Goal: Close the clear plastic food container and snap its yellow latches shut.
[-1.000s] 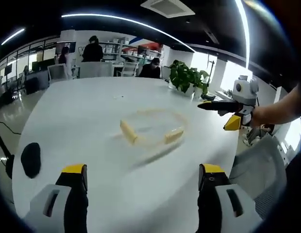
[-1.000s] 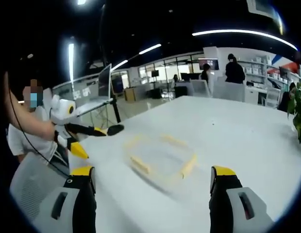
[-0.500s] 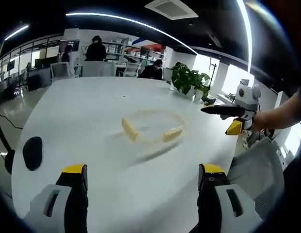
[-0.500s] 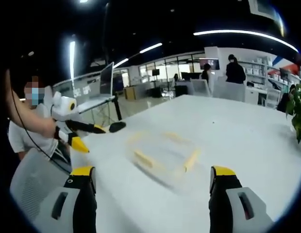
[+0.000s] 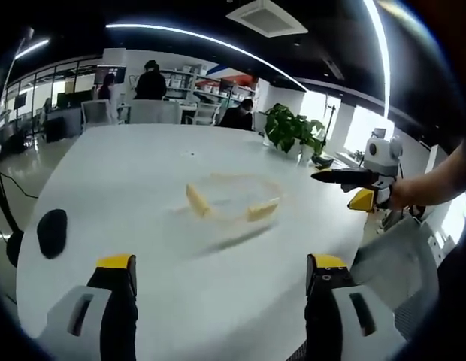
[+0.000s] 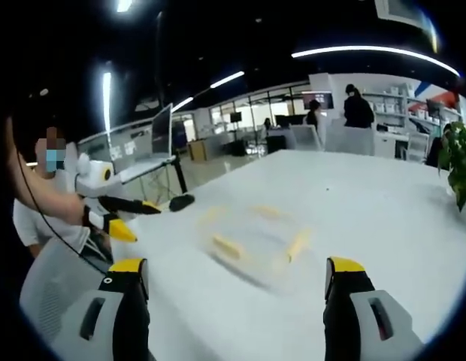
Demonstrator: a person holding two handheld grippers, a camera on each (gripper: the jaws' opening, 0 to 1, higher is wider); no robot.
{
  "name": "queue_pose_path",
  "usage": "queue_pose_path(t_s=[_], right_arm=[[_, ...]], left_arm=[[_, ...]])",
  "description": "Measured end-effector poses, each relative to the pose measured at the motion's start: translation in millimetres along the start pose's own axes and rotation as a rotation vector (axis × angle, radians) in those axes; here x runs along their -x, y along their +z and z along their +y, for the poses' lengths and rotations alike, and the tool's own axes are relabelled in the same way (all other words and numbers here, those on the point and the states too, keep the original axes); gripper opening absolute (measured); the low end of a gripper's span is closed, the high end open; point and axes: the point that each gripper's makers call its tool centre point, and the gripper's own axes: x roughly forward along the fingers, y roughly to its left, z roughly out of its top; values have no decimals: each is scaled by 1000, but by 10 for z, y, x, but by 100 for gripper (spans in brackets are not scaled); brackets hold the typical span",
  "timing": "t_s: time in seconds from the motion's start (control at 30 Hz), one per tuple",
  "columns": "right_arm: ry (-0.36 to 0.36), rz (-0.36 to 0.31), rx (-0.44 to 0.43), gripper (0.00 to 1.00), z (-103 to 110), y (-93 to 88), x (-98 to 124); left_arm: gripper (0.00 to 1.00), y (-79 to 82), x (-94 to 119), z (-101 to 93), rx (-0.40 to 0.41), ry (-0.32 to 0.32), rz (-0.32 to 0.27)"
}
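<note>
A clear plastic food container with yellow latches sits on the white table, well ahead of both grippers. In the right gripper view the container looks blurred, its latches pale yellow. My left gripper is open, jaws wide apart with nothing between them, near the table's front edge. My right gripper is open too and holds nothing. The right gripper also enters the left gripper view from the right; the left gripper comes into the right gripper view at left.
A black mouse-like object lies on the table at left, also as a dark object in the right gripper view. A potted plant stands at the far edge. A grey chair is at right. People sit and stand in the background.
Both views have shifted slightly with the hands; the container looks a little farther off. Both grippers stay open and nothing was grasped.
</note>
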Motion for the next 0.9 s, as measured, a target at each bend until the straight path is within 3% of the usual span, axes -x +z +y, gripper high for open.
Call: queue_pose_path(t_s=[0.63, 0.9], right_arm=[[-12, -20, -28, 98, 86, -50, 78], [-21, -36, -27, 98, 113, -32, 85]], left_arm=[[95, -39, 120, -24, 30, 21, -49], [95, -65, 138, -21, 8, 26, -46]])
